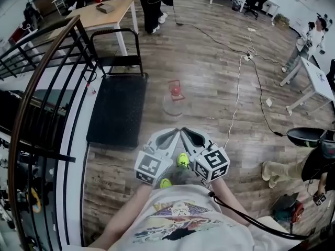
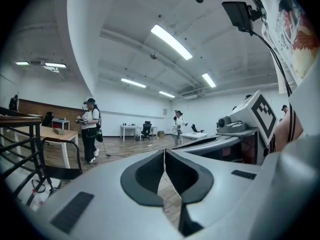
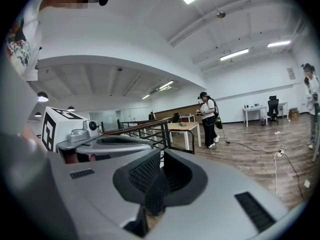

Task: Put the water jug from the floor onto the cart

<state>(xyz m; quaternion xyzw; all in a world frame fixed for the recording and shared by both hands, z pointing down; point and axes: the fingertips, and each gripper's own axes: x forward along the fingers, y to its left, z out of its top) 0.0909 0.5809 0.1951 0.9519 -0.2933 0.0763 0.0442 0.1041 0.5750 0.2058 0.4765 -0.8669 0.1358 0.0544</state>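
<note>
The water jug (image 1: 173,99), clear with a red cap, stands on the wood floor just right of the cart (image 1: 116,109), a flat black platform with an upright black handle (image 1: 116,32). My two grippers are held close together in front of my body, short of the jug and apart from it. The left gripper (image 1: 176,132) (image 2: 164,153) is shut with nothing in it. The right gripper (image 1: 184,131) (image 3: 160,155) is also shut and empty. Neither gripper view shows the jug.
A black stair railing (image 1: 36,82) runs along the left. A wooden table (image 1: 107,10) stands behind the cart. Cables (image 1: 236,93) trail over the floor right of the jug. People stand at the back (image 1: 152,4) and at the right (image 1: 309,41); white tables (image 1: 319,80) line the right.
</note>
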